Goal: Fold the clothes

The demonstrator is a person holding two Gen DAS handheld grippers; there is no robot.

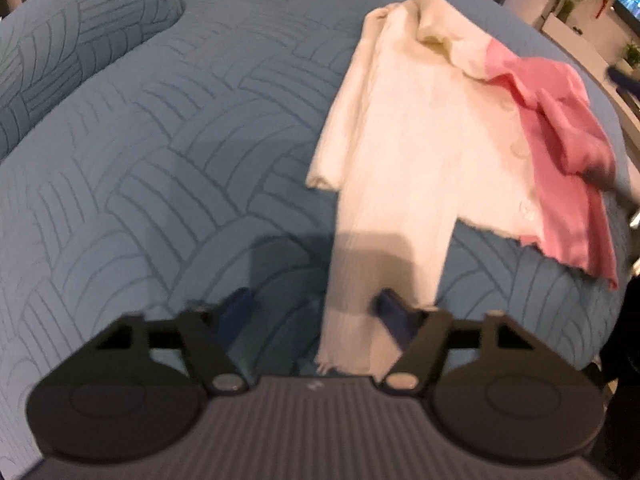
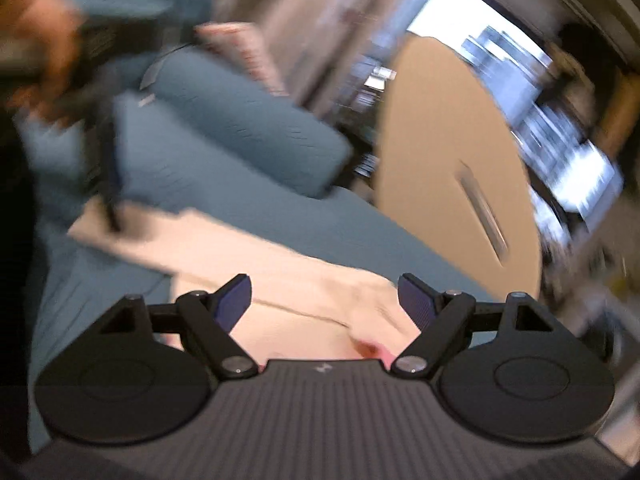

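Nearest in the left wrist view, the left gripper (image 1: 312, 312) points steeply down over the long cream sleeve (image 1: 376, 280) of the cream and pink knit garment (image 1: 432, 136); its blue pads (image 1: 390, 310) look blurred, one just left of the sleeve and one at its right edge, and whether they press on the cloth I cannot tell. The sleeve's frayed cuff lies close under the gripper body; beyond it the cream body of the garment spreads flat over the blue quilted bedspread (image 1: 160, 160), with the pink panel bunched along its right side; a matching blue quilted pillow (image 1: 80, 40) lies at the far left.

In the right wrist view, heavily blurred, the right gripper (image 2: 324, 300) stands with its jaws wide apart and nothing pinched between them; cream cloth with a touch of pink lies just beneath; further off the person's hand (image 2: 44, 48) carries the other gripper down onto the cream cloth; a round tan wooden panel (image 2: 452, 168) stands beyond the bed.
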